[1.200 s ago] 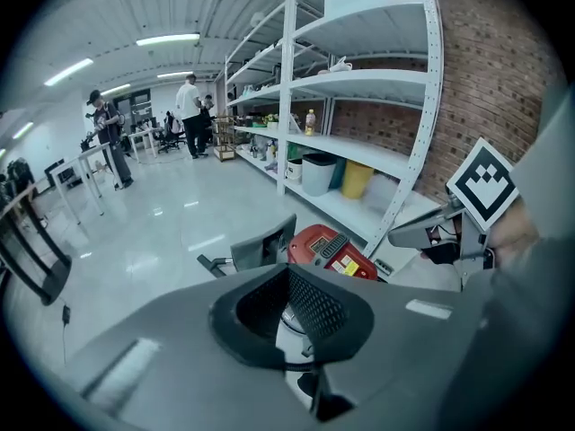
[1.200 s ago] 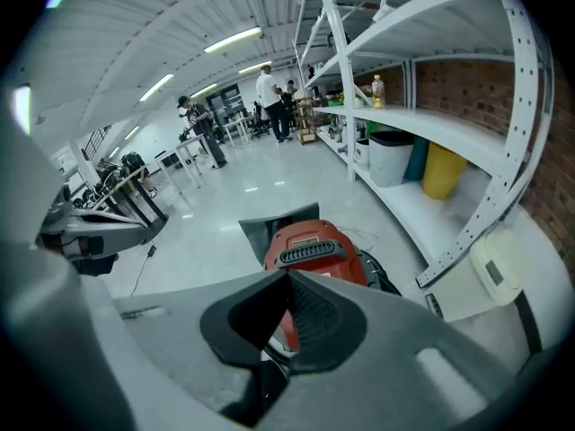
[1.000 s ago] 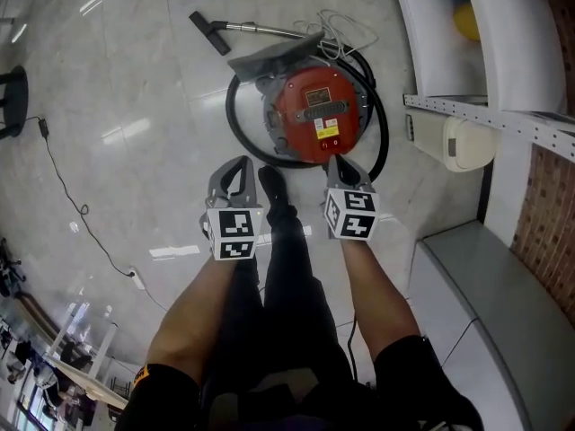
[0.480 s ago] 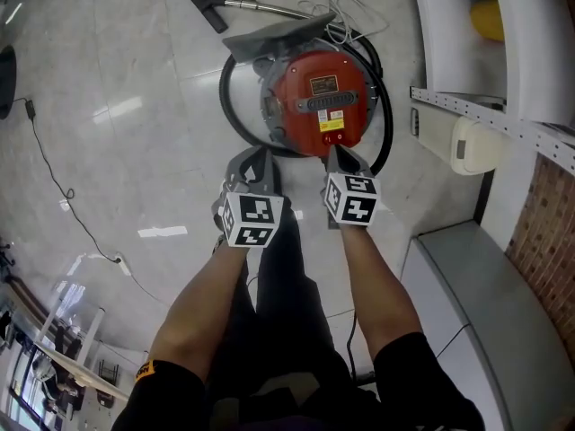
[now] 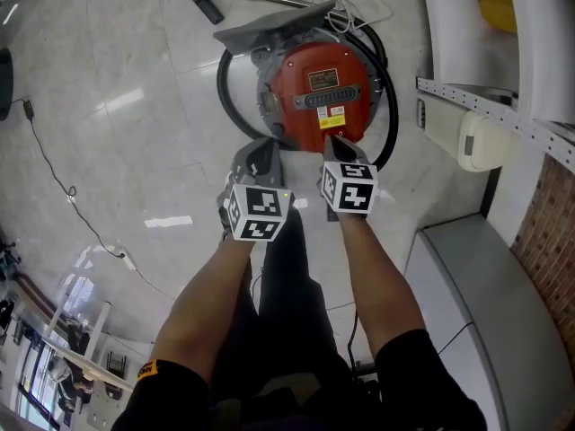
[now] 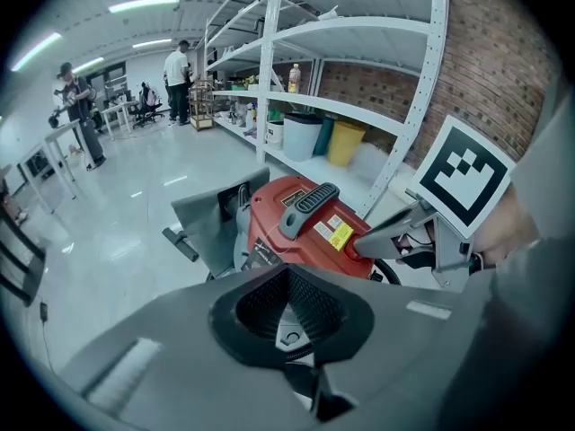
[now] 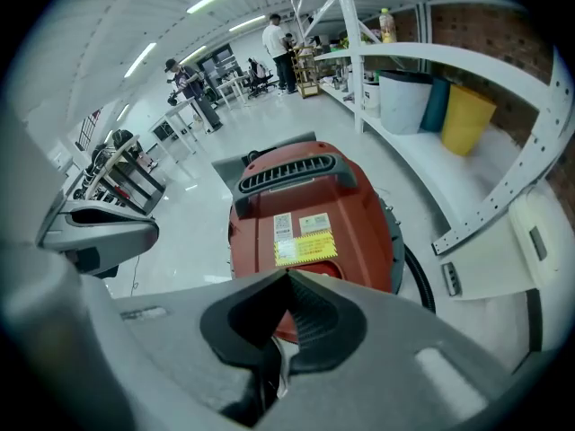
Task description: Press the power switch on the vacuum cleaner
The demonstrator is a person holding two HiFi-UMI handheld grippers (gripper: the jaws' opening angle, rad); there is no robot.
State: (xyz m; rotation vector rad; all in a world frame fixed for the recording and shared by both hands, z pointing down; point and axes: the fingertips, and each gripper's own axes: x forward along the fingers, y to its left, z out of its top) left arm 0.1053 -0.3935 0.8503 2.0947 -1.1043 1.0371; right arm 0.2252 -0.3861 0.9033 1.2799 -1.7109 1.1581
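Your right gripper (image 5: 334, 144), jaws pinched together, tip on the near edge of the round red plastic vacuum cleaner (image 5: 292, 70); your left gripper (image 5: 259, 151) hovers beside it, jaws closed, empty.

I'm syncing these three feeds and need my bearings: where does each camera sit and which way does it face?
Head view: on the person's head, facing steeply down at the vacuum cleaner on the floor; forearms, legs, left gripper and right gripper show.
Left gripper view: on the left gripper, looking along its shut jaws at the vacuum cleaner; right gripper visible at right.
Right gripper view: on the right gripper, facing the vacuum cleaner's top; left gripper at left.
Shared: the vacuum cleaner.
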